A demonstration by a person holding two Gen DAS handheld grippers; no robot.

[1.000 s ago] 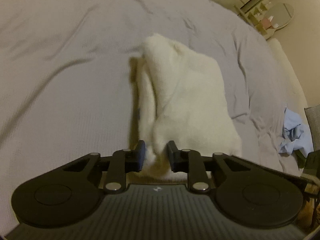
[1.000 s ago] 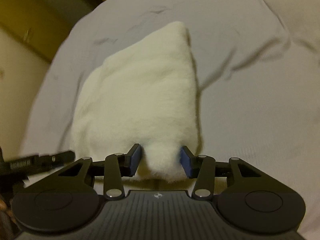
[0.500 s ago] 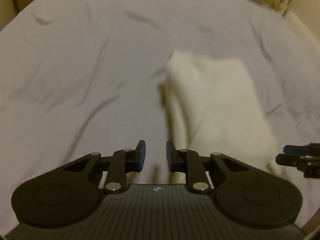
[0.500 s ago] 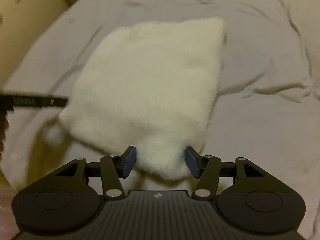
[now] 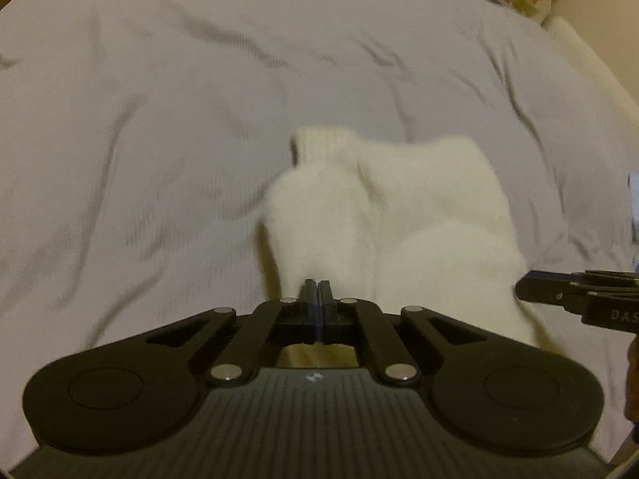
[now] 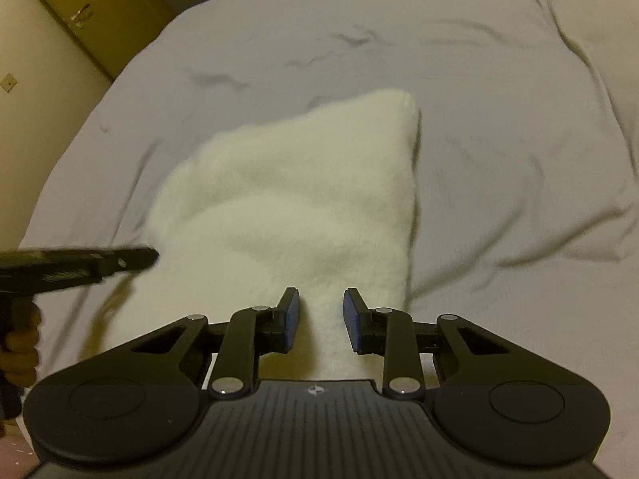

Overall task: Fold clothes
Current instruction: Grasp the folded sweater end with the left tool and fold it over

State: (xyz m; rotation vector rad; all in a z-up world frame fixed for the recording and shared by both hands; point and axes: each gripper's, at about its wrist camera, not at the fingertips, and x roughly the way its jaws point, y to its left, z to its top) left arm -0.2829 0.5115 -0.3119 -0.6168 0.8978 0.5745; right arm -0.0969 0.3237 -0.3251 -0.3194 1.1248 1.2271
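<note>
On the bed, over a wrinkled pale grey sheet [image 5: 167, 127], lies the thick cream-white fleecy garment [image 6: 295, 215] — already gathered into a compact, roughly rectangular bundle with at least one layer lapped over another; a seam between the layers runs lengthwise in the left wrist view.

Left gripper [image 5: 318, 291]: fingers drawn together at the near edge of the garment [image 5: 399, 215]. Whether any pile is pinched between them I cannot tell; they meet right at the fabric's margin, and the frame is blurred there.

Right gripper [image 6: 321, 313]: fingers apart, straddling the near corner of the bundle, cloth lying between them but not clamped. The left tool shows from the side at the left edge of this view, a hand [image 6: 20, 339] below it.

Handling, as judged: soft, limp, bulky and light — deep pile, no stiffness, so it will sag from any single hold and layers may slide apart if only the top one is caught. The pile is not slippery and should grip well. Not fragile. Best holds look to be the two near corners, taking all layers at once, one gripper each, well spaced so the edge stays straight.

The bundle fits either a fold part-made or one finished and being shifted.
</note>
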